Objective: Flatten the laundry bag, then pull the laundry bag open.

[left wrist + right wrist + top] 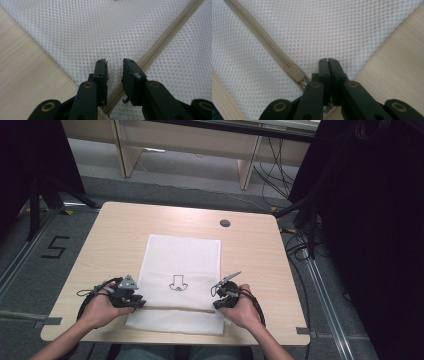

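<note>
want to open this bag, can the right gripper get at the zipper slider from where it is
Probably yes. The zipper slider lies bare on the mesh bag just beside the right gripper, with nothing between them. Its jaws are closed, though, so they would have to open first.

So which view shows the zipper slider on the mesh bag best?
The right gripper view: the zipper slider sits close and sharp beside the shut right claw. The left gripper view shows zipper tape but no slider; in the high view the zipper is a thin line.
</note>
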A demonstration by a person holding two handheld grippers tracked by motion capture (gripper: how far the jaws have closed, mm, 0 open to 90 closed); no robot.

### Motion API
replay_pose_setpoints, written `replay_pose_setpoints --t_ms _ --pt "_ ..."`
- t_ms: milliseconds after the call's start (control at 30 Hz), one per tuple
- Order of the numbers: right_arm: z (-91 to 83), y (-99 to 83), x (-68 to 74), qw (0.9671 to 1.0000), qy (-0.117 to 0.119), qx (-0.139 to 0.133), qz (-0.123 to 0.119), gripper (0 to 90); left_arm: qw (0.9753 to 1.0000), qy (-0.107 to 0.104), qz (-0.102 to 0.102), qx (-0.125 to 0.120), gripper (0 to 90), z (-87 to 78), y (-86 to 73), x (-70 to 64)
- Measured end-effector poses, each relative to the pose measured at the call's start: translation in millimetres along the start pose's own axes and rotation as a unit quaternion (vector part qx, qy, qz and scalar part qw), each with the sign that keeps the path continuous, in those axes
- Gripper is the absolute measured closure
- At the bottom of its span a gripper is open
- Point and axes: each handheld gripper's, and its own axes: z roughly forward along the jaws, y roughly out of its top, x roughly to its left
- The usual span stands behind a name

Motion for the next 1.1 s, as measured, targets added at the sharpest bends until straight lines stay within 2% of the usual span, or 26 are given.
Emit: replay_pose_setpoints --t_ms 67,133,167,200,233,267,333,367,400,433,467,500,533,600,633,667,700,733,800,833,867,933,967,1067,1100 --pt "-2.3 -0.9 -0.9 0.9999 -0.002 -0.011 0.009 85.2 0.9999 -0.006 -0.005 -0.013 69.0 -0.5 1.6 -1.4" --pt "-6.9 -1.7 -3.3 0.9996 -0.006 -0.026 0.009 82.4 0.9997 0.000 0.004 -0.026 65.5 -1.3 3.6 -2.3" --pt "-9.6 -2.3 -4.1 0.9994 -0.007 -0.031 0.015 80.9 0.9995 -0.001 0.000 -0.031 64.5 -1.1 4.5 -3.4" --pt "-11.6 -2.9 -5.5 0.9990 -0.010 -0.039 0.017 79.5 0.9992 0.006 0.012 -0.036 63.4 -1.6 5.7 -2.9" --pt "-14.3 -3.7 -5.8 0.9988 -0.013 -0.040 0.025 78.3 0.9991 0.003 0.012 -0.040 62.1 -1.9 6.5 -3.5" --pt "-15.3 -4.3 -7.8 0.9985 -0.012 -0.051 0.017 76.7 0.9989 0.004 0.012 -0.045 60.8 -1.9 7.2 -3.5" --pt "-17.4 -5.8 -9.6 0.9980 -0.017 -0.057 0.021 75.3 0.9984 0.007 0.008 -0.055 58.6 -1.9 7.8 -3.5" --pt "-18.6 -6.5 -9.6 0.9979 -0.016 -0.053 0.032 74.9 0.9983 0.006 0.003 -0.059 57.5 -2.0 7.7 -3.3" --pt "-18.7 -6.7 -11.3 0.9977 -0.020 -0.060 0.023 74.1 0.9980 0.006 0.012 -0.062 56.3 -2.8 7.8 -1.6" --pt "-19.1 -6.9 -11.5 0.9976 -0.017 -0.060 0.029 73.5 0.9978 0.005 -0.003 -0.067 55.4 -2.2 6.9 -2.3" --pt "-20.0 -6.8 -12.4 0.9975 -0.020 -0.061 0.028 73.4 0.9976 0.005 -0.001 -0.069 54.6 -2.9 6.7 -1.8" --pt "-21.0 -6.8 -11.1 0.9973 -0.019 -0.060 0.039 73.3 0.9974 0.005 0.000 -0.072 53.8 -2.9 6.4 -1.1" --pt "-21.0 -6.4 -12.9 0.9971 -0.023 -0.067 0.028 73.0 0.9973 0.004 -0.002 -0.073 52.9 -2.9 6.2 -1.0" --pt "-22.1 -6.0 -13.2 0.9968 -0.025 -0.072 0.025 72.6 0.9969 0.003 -0.002 -0.078 51.4 -3.3 6.4 -1.3" --pt "-22.9 -5.9 -13.4 0.9968 -0.026 -0.072 0.023 72.5 0.9965 0.001 -0.003 -0.084 50.6 -3.2 7.0 -1.7" --pt "-24.5 -5.9 -11.4 0.9969 -0.023 -0.066 0.037 72.5 0.9963 -0.001 -0.004 -0.086 49.3 -3.3 7.8 -2.0" --pt "-24.4 -6.0 -11.9 0.9966 -0.023 -0.071 0.036 72.5 0.9954 -0.002 -0.016 -0.094 48.2 -2.2 8.4 -3.9" --pt "-25.4 -5.6 -13.8 0.9968 -0.024 -0.072 0.025 72.8 0.9953 -0.002 -0.014 -0.095 47.1 -2.5 9.1 -4.1" --pt "-27.9 -5.7 -12.9 0.9966 -0.027 -0.067 0.040 75.6 0.9952 -0.008 -0.008 -0.098 45.5 -2.6 11.1 -3.8" --pt "-28.8 -5.7 -13.7 0.9967 -0.021 -0.071 0.033 77.5 0.9946 -0.017 -0.012 -0.101 44.7 -2.5 11.8 -5.3" --pt "-30.0 -5.8 -13.4 0.9969 -0.019 -0.068 0.033 80.0 0.9939 -0.017 -0.022 -0.106 43.6 -1.6 12.9 -7.0" --pt "-31.6 -6.5 -13.2 0.9977 -0.013 -0.060 0.027 85.0 0.9934 -0.019 -0.026 -0.111 43.3 0.0 16.6 -10.3" --pt "-32.4 -7.0 -12.0 0.9981 -0.011 -0.050 0.034 87.5 0.9935 -0.022 -0.012 -0.111 44.3 0.5 19.2 -11.2" --pt "-31.9 -9.1 -10.4 0.9989 0.000 -0.029 0.037 90.0 0.9933 -0.031 -0.005 -0.111 47.8 7.7 28.1 -20.7" --pt "-30.5 -9.7 -9.8 0.9989 0.000 -0.026 0.039 90.0 0.9941 -0.033 0.014 -0.102 48.7 9.2 31.7 -22.5"
